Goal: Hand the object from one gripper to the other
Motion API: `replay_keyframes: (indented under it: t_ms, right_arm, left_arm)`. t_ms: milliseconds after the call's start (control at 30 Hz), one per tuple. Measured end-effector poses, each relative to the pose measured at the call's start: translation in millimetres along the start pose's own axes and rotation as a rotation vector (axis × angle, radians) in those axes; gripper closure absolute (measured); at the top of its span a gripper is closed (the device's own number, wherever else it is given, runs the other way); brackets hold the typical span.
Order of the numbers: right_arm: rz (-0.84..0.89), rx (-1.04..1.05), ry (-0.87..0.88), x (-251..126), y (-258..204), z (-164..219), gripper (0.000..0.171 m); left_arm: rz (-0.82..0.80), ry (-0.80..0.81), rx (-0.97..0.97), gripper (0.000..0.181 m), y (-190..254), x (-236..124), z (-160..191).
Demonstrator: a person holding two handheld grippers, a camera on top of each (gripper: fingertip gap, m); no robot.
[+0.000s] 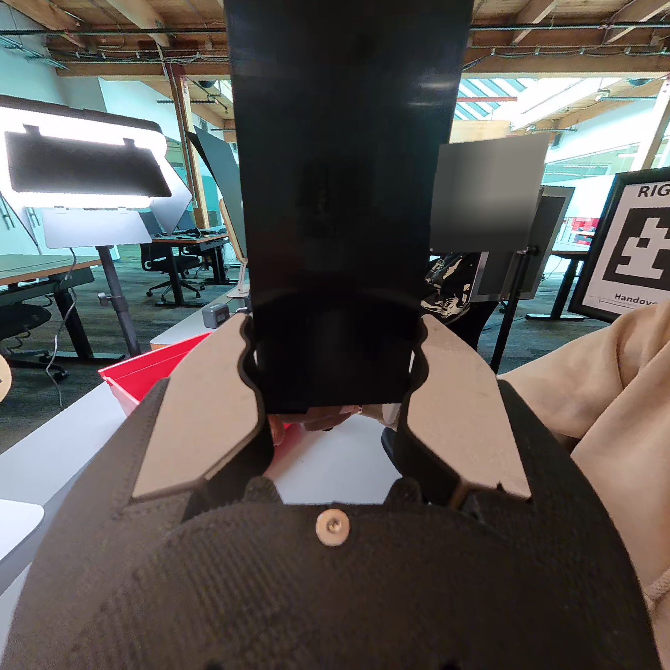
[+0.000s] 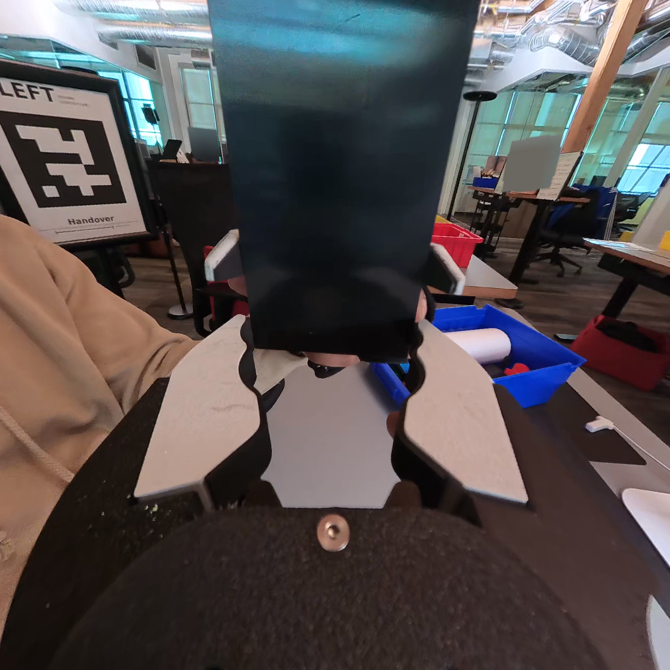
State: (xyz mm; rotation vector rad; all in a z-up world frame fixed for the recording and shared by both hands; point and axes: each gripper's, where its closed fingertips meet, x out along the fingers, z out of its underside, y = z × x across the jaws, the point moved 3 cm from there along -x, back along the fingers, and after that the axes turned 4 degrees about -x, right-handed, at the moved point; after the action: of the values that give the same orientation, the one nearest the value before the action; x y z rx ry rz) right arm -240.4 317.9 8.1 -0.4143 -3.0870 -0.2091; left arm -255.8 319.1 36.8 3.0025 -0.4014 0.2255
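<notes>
Mid-handover: the black panel (image 1: 340, 217) stands toward 12 o'clock, gripped low by the left gripper (image 1: 333, 362). The right gripper (image 2: 331, 348) brackets its bottom edge; its grip I cannot tell. Release remains.

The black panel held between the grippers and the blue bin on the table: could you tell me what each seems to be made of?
The black panel looks like rigid glossy plastic or acrylic, possibly coated metal: flat with straight edges, it mirrors ceiling lights and windows. The blue bin looks like moulded plastic with a smooth, slightly shiny finish: uniform colour, thin walls, a formed rim.
</notes>
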Motion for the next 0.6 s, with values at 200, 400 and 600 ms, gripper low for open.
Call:
replay_keyframes:
  t_ms: [200, 400, 600]
  right_arm:
    - [0.0, -0.007, -0.016, -1, 1, 2, 0.089]
    - [0.125, 0.014, -0.048, -24, 28, 11, 0.089]
    - [0.208, 0.046, -0.14, -47, 42, 30, 0.089]
  left_arm:
    - [-0.012, -0.005, -0.008, 0.097, -2, 0, 1]
    - [-0.114, 0.066, -0.042, 0.1, -22, -6, -2]
    - [-0.172, 0.056, -0.064, 0.098, -42, -18, -1]
